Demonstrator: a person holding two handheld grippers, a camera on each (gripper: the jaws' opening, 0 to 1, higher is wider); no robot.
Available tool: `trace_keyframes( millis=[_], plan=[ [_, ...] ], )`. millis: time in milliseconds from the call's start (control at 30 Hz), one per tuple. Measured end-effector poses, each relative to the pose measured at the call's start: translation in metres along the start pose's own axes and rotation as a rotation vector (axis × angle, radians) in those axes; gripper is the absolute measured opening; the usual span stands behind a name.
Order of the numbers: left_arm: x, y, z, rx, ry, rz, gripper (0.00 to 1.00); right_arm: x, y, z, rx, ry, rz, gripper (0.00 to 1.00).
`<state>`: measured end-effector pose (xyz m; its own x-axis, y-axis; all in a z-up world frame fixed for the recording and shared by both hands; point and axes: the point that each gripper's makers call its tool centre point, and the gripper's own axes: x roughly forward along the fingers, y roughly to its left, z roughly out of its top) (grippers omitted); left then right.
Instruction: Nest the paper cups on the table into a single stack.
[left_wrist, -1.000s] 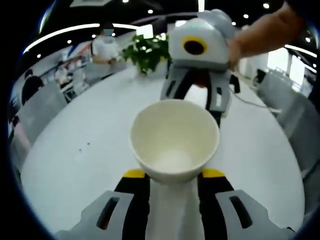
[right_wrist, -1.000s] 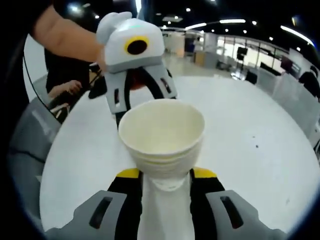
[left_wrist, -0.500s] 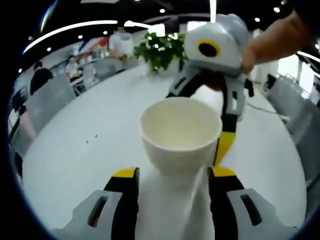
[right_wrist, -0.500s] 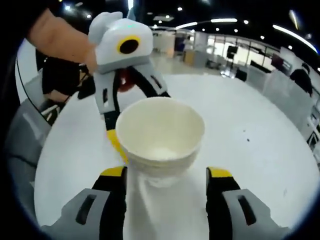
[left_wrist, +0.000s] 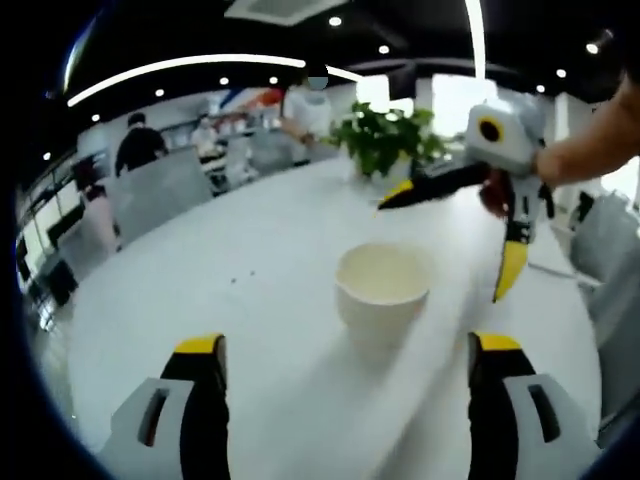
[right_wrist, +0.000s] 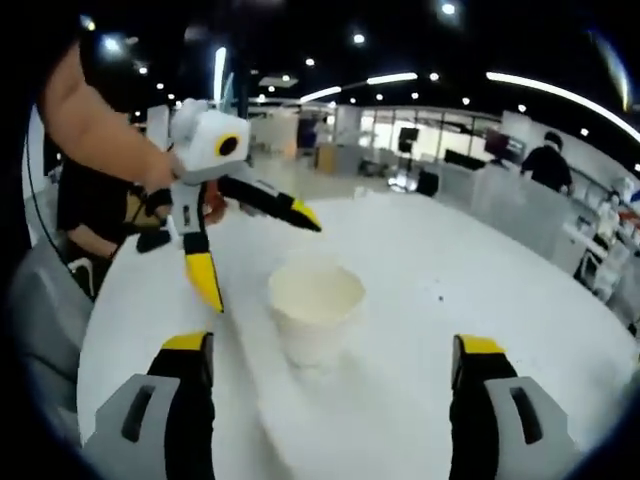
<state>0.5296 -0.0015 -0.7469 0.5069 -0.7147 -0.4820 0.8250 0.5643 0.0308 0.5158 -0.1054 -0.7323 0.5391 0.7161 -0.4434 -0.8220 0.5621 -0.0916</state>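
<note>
The upright stack of nested white paper cups stands free on the round white table, at 12 o'clock between both wide-open, empty grippers: left gripper, right gripper

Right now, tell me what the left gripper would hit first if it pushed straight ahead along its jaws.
Probably the paper cup stack, standing on the white table centred ahead of the open left gripper. Depth is unclear, so the jaws might pass either side of it.

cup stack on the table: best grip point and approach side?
Grip the stack of cups across its side wall just under the rim, coming level from the near side. It stands upright, mouth up, tapering downward, alone on the white table; both grippers are open and clear.
</note>
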Motion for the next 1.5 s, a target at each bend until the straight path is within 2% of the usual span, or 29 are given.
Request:
trace_keyframes(
  millis=[133,233,300,367,467,533,633,733,800,1033,1200,1267,1400,1500],
  plan=[
    [-0.02,-0.01,0.006,-0.007,-0.026,0.021,0.99,-0.019,-0.003,0.008,0.052,-0.019,-0.053,1.0],
    [-0.033,-0.015,0.009,-0.005,-0.043,0.046,0.99,-0.032,0.001,0.005,0.061,-0.01,-0.068,1.0],
    [-0.043,-0.017,0.011,-0.011,-0.06,0.072,0.99,-0.043,0.005,0.005,0.051,-0.027,-0.088,1.0],
    [-0.051,-0.022,0.008,-0.018,-0.059,0.085,0.99,-0.053,0.007,0.008,0.041,-0.064,-0.118,1.0],
    [-0.061,-0.03,0.003,-0.018,-0.06,0.092,0.99,-0.064,0.014,0.003,0.07,-0.067,-0.129,1.0],
    [-0.07,-0.038,0.002,-0.031,-0.083,0.093,0.99,-0.076,0.024,-0.002,0.075,-0.086,-0.139,1.0],
    [-0.078,-0.046,-0.004,-0.03,-0.079,0.111,0.99,-0.089,0.035,-0.012,0.081,-0.096,-0.159,1.0],
    [-0.087,-0.052,-0.01,-0.086,-0.114,0.13,0.99,-0.099,0.046,-0.013,0.086,-0.134,-0.164,1.0],
    [-0.091,-0.059,-0.023,-0.073,-0.097,0.144,0.99,-0.105,0.054,-0.019,0.083,-0.122,-0.168,1.0],
    [-0.115,-0.083,-0.046,-0.095,-0.092,0.162,0.99,-0.124,0.062,-0.031,0.115,-0.111,-0.192,1.0],
    [-0.133,-0.093,-0.051,-0.142,-0.117,0.171,0.99,-0.138,0.072,-0.04,0.126,-0.099,-0.204,1.0],
    [-0.137,-0.093,-0.053,-0.128,-0.121,0.182,0.99,-0.144,0.07,-0.045,0.128,-0.119,-0.221,1.0],
    [-0.149,-0.091,-0.06,-0.143,-0.125,0.207,0.99,-0.153,0.073,-0.064,0.204,-0.118,-0.228,1.0],
    [-0.155,-0.094,-0.058,-0.155,-0.143,0.214,0.99,-0.158,0.077,-0.066,0.191,-0.126,-0.227,1.0]
  ],
)
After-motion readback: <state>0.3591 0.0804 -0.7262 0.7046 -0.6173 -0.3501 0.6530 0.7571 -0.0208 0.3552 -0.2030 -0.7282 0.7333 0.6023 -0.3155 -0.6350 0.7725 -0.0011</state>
